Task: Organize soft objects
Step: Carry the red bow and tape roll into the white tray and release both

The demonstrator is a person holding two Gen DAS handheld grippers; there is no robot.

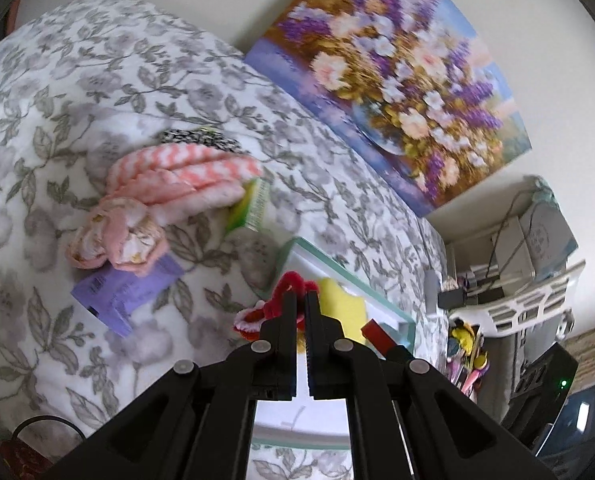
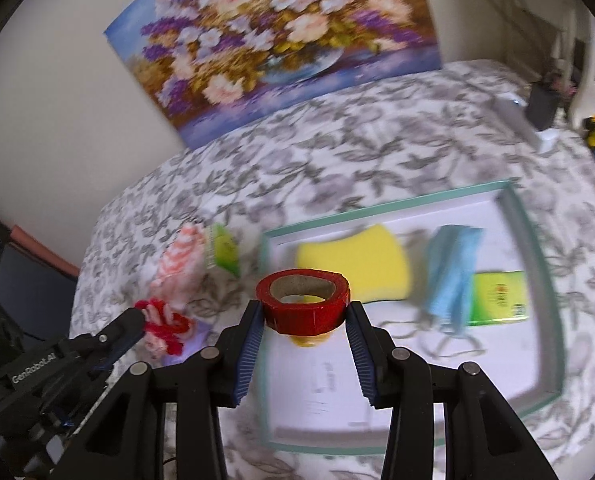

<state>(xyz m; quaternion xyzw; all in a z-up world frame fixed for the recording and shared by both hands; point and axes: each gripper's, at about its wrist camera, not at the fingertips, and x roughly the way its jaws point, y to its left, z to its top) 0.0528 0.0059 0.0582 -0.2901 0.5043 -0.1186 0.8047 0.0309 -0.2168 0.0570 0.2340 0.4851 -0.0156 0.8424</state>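
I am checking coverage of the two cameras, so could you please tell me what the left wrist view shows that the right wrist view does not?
Only the left wrist view shows the purple paper and the floral pink cloth bundle. Only the right wrist view shows the blue face mask in the tray and the red tape roll in the right gripper. Both show the yellow sponge, the flower painting and the red fuzzy item.

The print on the lilac paper leaflet (image 1: pixel 127 288) was too blurred to read, and a crumpled pink floral cloth (image 1: pixel 117 242) covered its upper corner. The black-and-white patterned fabric (image 1: pixel 199 140) lay mostly hidden behind the folded pink-and-white striped towel (image 1: pixel 185 180). The closed black left gripper (image 1: pixel 300 300) hid part of the red-and-white fuzzy chenille piece (image 1: pixel 275 300). The white tray's (image 2: pixel 537 240) teal rim was smeared by motion.
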